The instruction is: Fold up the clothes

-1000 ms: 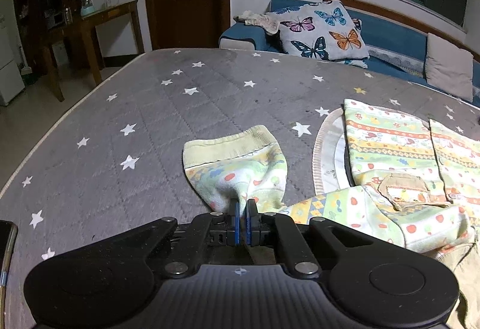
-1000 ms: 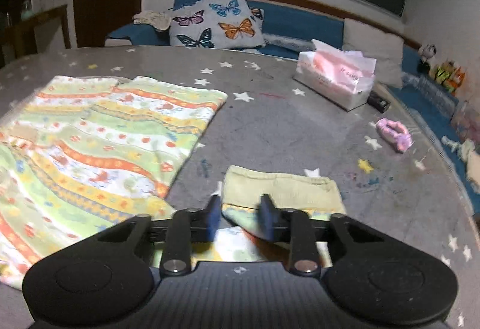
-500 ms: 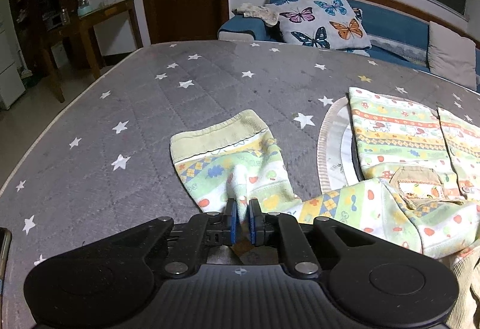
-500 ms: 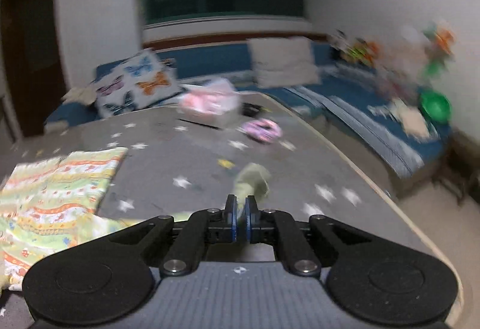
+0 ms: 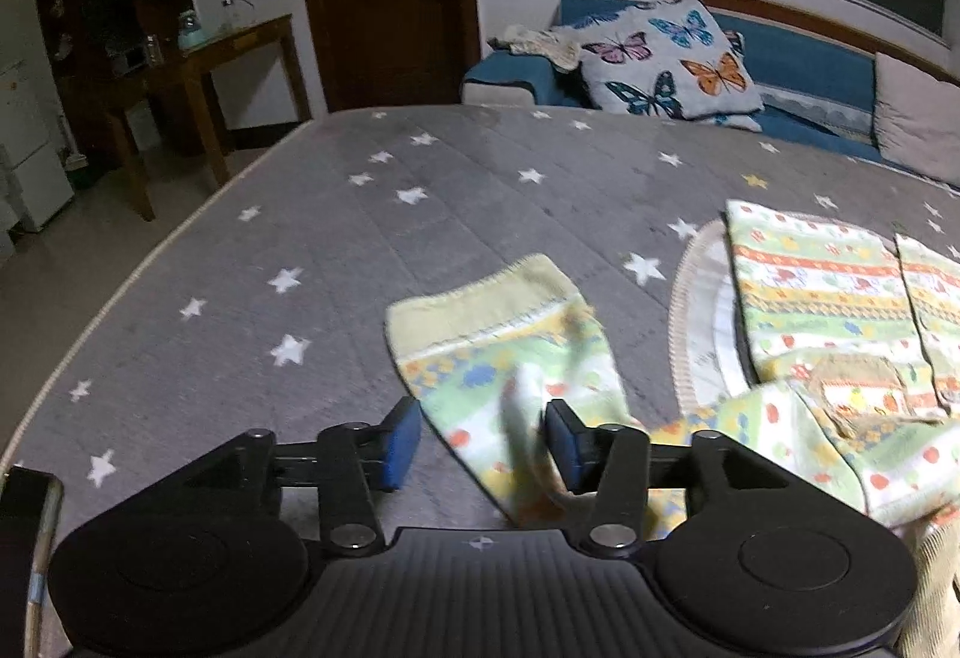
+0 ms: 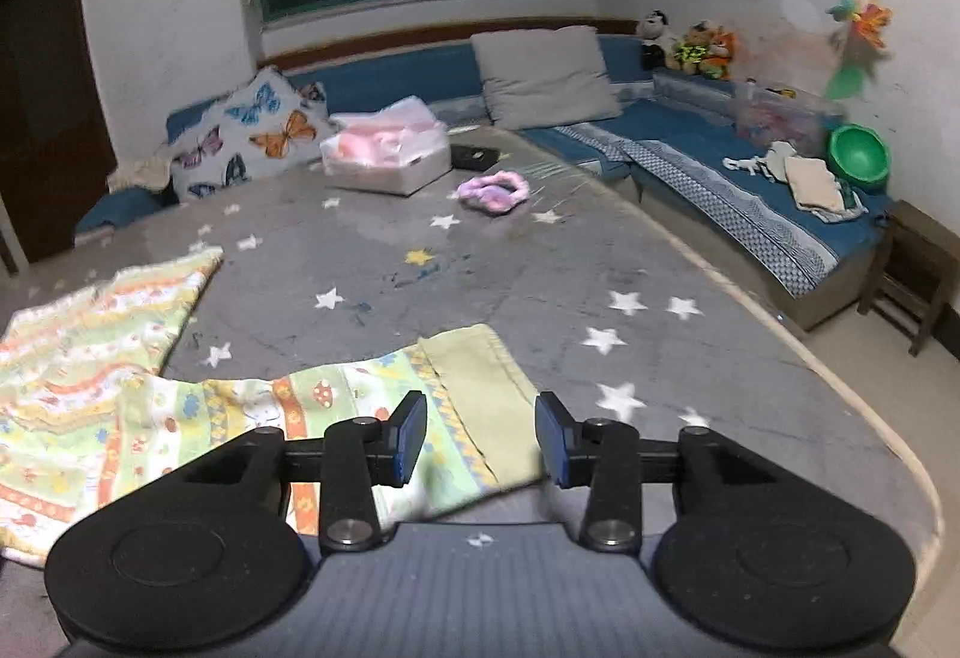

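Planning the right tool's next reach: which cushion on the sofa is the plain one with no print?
The grey cushion leaning against the sofa back under the window. It is unpatterned, while the butterfly cushion to its left is white with coloured butterflies.

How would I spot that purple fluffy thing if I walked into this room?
Look at the big grey star-patterned mat, toward the blue sofa. Just right of the box of pink tissues lies the purple ring. It is the only small, fuzzy, lilac loop there; the clothes are flat and green-yellow.
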A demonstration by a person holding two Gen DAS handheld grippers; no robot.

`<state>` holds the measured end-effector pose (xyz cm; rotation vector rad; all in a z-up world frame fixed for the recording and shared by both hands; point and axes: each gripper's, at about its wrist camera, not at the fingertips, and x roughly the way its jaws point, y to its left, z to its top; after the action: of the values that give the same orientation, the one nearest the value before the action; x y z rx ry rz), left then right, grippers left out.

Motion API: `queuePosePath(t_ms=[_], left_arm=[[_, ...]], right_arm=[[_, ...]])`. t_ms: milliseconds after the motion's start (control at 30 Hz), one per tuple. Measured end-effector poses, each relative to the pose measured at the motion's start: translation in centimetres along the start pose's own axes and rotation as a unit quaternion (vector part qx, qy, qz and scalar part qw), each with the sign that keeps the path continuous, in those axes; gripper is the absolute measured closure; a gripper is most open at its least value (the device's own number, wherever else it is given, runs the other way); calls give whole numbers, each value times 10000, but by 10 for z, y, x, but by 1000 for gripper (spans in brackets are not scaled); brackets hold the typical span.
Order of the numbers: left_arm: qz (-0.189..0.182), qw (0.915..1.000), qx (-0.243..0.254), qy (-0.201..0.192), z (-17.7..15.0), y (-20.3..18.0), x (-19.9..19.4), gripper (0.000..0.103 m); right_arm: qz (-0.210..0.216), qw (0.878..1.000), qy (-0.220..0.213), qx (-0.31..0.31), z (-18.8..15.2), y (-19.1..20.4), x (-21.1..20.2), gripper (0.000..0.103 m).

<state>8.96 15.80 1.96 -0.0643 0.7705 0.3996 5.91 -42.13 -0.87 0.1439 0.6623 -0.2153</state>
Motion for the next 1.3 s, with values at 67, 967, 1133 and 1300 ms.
queuePosePath(t_ms=[67, 967, 1133, 1300], left_arm=[[28, 10000, -82, -45, 3, 8, -1, 44], [-21, 9927, 1185, -212, 41, 0, 85, 47], [382, 9870, 1483, -486, 47, -14, 102, 47], [713, 9880, 1266, -524, 48, -18, 110, 46]], right_arm=[[-89, 9999, 58, -69, 1, 3, 11, 63], [-514, 9945, 411, -820, 29, 20, 78, 96], [-668, 9919, 403, -999, 43, 24, 100, 96], [-774, 9898, 386, -1135, 58, 27, 121, 95]])
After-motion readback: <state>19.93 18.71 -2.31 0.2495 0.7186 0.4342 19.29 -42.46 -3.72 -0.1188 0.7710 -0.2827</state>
